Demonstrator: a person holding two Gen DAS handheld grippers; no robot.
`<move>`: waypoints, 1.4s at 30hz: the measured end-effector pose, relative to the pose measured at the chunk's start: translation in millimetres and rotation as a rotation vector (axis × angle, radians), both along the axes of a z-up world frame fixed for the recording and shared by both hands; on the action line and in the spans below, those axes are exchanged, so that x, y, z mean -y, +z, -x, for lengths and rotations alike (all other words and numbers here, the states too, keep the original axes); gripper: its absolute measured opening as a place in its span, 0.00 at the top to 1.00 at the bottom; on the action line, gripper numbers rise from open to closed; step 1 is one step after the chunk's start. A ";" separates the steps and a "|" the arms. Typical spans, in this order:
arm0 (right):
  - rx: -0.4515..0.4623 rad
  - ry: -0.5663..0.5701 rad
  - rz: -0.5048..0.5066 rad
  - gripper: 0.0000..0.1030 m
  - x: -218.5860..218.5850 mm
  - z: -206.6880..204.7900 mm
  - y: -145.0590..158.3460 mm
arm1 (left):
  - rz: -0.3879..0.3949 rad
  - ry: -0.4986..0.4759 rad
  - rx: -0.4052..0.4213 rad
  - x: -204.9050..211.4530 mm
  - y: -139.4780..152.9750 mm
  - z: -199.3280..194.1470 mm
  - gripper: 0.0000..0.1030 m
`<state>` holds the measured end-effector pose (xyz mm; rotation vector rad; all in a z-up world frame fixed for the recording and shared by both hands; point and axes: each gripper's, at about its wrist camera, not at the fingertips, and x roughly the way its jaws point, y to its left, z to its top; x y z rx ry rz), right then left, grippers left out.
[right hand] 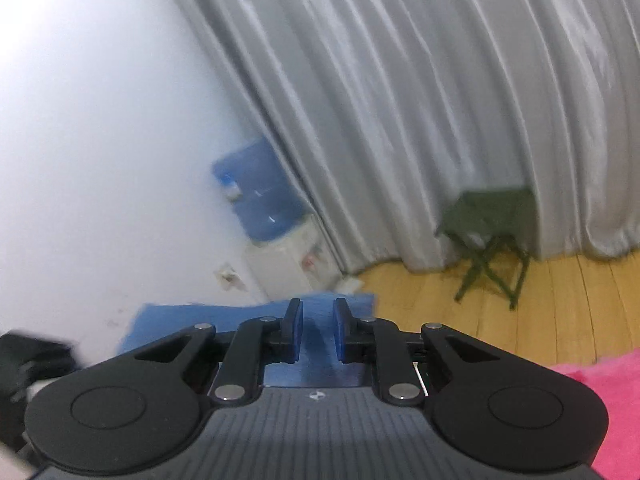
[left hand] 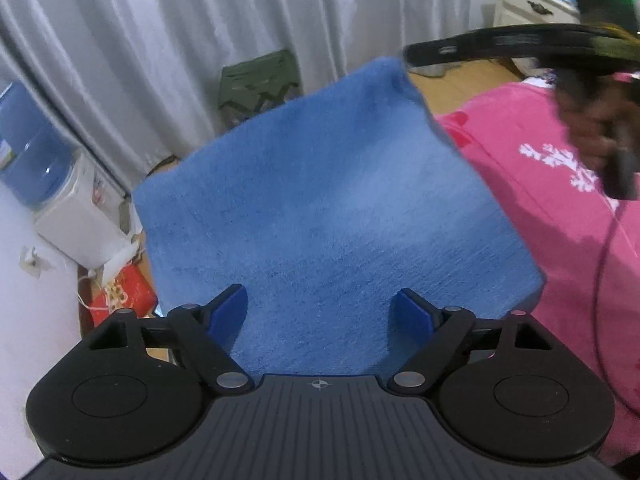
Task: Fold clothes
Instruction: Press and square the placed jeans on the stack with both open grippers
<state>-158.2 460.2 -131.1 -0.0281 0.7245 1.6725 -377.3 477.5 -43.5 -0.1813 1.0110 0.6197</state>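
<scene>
**Blue towel lifted between two handheld grippers**

A blue towel (left hand: 328,208) fills the middle of the left wrist view. It is spread out flat and tilted, with its near edge lying between the fingers of the left gripper (left hand: 320,312). That gripper's jaws stand wide apart, and its blue pads (left hand: 412,312) do not press on the cloth, so the left gripper grasps nothing. The far top corner of the towel rises to a point at the tip of the right gripper (left hand: 408,60), which reaches in from the right edge of that view.

In the right wrist view the right gripper's jaws stand close together, with a narrow gap between the pads. Blue cloth lies in that gap and under the fingers. Its far edge is just past the fingertips. The right gripper is pinched on the towel.

A person in a pink top (left hand: 540,184) stands to the right of the towel. The top has a white print.

Behind the towel hangs a grey curtain (right hand: 400,100). A green folding stool (right hand: 492,232) stands on a wooden floor (right hand: 520,320) at the foot of the curtain. A water dispenser (right hand: 280,256) with a blue bottle stands by a white wall (right hand: 100,120). The left wrist view also shows a red box (left hand: 124,296) on the floor near the dispenser.
</scene>
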 end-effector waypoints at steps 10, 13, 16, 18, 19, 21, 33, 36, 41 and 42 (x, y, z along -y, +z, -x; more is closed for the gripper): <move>-0.057 -0.287 0.075 0.82 -0.9 -49.2 -12.8 | 0.033 -0.070 0.027 -4.9 -5.7 5.5 0.12; -0.046 -0.222 -0.010 0.82 41.7 -52.6 9.6 | 0.034 -0.095 0.037 -4.6 -6.0 7.3 0.11; -0.003 0.030 -0.046 0.82 91.2 -16.2 26.9 | 0.032 -0.121 0.046 -3.9 -7.0 8.9 0.10; 0.059 0.178 -0.016 0.82 117.7 19.9 25.7 | 0.024 -0.129 0.059 -3.0 -9.1 11.0 0.09; 0.101 0.220 0.010 0.82 125.7 37.8 18.9 | 0.018 -0.130 0.067 -2.2 -11.5 12.9 0.09; 0.195 0.242 0.085 0.83 133.0 66.6 -0.9 | 0.001 -0.134 0.080 1.8 -12.6 14.6 0.08; 0.257 0.189 0.100 0.80 153.0 90.4 -13.1 | -0.101 -0.147 0.076 27.4 -6.8 36.9 0.09; 0.306 0.166 0.155 0.80 146.5 100.5 -20.9 | -0.102 -0.146 0.068 31.2 -4.2 43.2 0.10; 0.326 0.113 0.225 0.80 154.4 98.8 -0.9 | -0.066 -0.040 0.112 33.2 20.4 49.1 0.09; 0.318 0.104 0.243 0.80 153.4 98.2 5.0 | -0.053 -0.008 0.123 33.2 26.2 46.8 0.08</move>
